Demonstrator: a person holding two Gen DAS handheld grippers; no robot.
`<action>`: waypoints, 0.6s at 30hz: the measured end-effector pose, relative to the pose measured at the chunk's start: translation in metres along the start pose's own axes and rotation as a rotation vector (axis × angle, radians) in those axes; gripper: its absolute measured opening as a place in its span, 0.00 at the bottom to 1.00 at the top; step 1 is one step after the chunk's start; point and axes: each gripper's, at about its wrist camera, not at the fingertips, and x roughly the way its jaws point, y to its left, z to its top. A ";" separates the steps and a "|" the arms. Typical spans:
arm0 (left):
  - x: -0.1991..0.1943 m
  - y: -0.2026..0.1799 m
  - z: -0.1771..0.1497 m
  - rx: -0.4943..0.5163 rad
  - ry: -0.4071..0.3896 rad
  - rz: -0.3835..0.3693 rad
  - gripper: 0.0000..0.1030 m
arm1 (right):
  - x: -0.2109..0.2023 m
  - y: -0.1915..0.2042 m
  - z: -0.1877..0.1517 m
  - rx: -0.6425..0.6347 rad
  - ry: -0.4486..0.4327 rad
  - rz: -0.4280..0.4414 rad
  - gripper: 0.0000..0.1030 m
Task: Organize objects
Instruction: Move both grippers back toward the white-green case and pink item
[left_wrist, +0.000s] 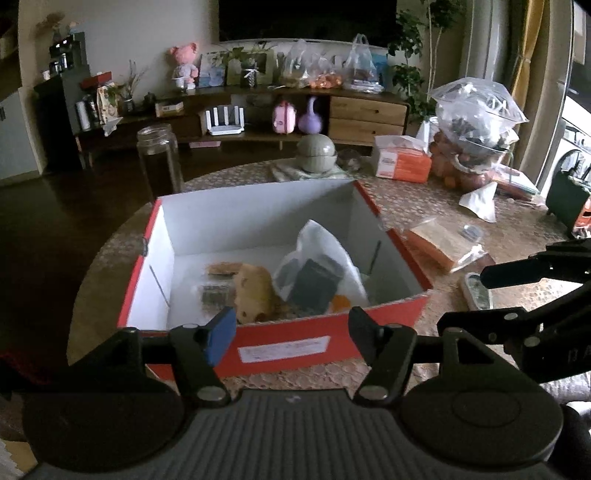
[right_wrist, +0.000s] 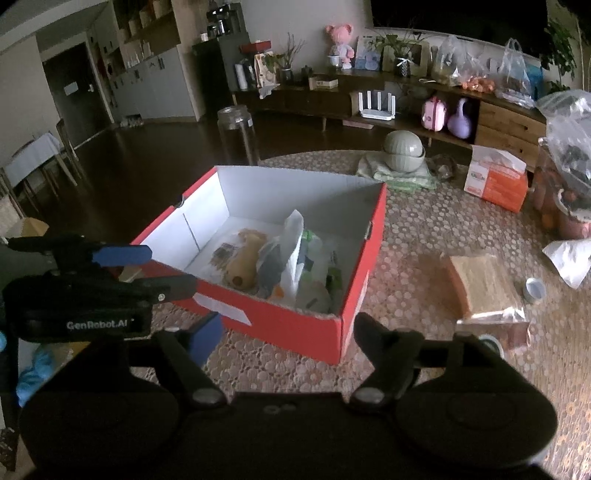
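From the left wrist view, the red box (left_wrist: 288, 341) sat open on the desk (left_wrist: 399, 199), white inside, with a tan plush-looking thing (left_wrist: 255, 291) and a white bag (left_wrist: 325, 258) piled toward its near end. The left gripper (left_wrist: 291, 325) had its fingers apart with nothing between them. From the right wrist view, the same box (right_wrist: 354, 258) sat left of a bagged brown pack (right_wrist: 480, 284), and the right gripper (right_wrist: 288, 336) had its fingers spread too, empty.

Open red box (left_wrist: 295, 334), packets (left_wrist: 317, 273) inside
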 end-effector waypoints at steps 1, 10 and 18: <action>-0.001 -0.004 -0.001 0.001 0.003 -0.006 0.66 | -0.003 -0.003 -0.003 0.004 -0.002 0.005 0.77; -0.004 -0.038 -0.007 0.017 0.017 -0.026 0.72 | -0.033 -0.032 -0.030 0.029 -0.046 0.011 0.87; 0.001 -0.071 -0.014 0.024 0.008 -0.097 0.79 | -0.056 -0.071 -0.064 0.088 -0.067 -0.047 1.00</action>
